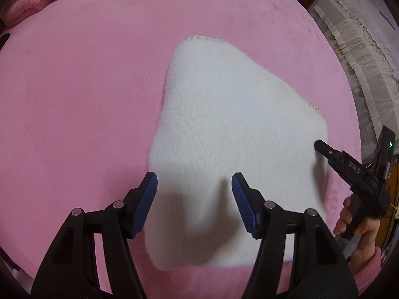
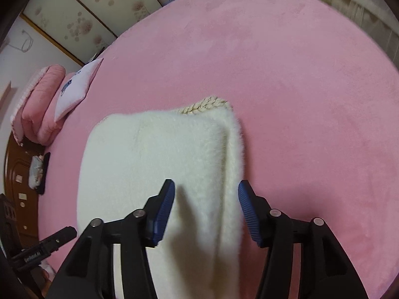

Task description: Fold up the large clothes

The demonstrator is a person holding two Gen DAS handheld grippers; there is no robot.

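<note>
A: Left black two-finger gripper with blue ribbed pads (image 1: pixel 194 199)?
B: Parted about halfway, gripping nothing; poised over the near end of the fluffy white folded garment (image 1: pixel 224 137).

A: Right black gripper with blue pads (image 2: pixel 206 211)?
B: Partly parted too, empty, above the garment's right folded edge, seemingly clear of the pile.

A: Garment's place?
B: Flat on the pink plush bed cover (image 1: pixel 74 87), long axis running near to far, braided hem at the far end.

A: Nearer hand?
B: Both close; right one nearest the doubled edge, left over the near middle. Probably pressing or another fold next.

A: Beyond?
B: Pink pillows (image 2: pixel 42 104) far left.
</note>
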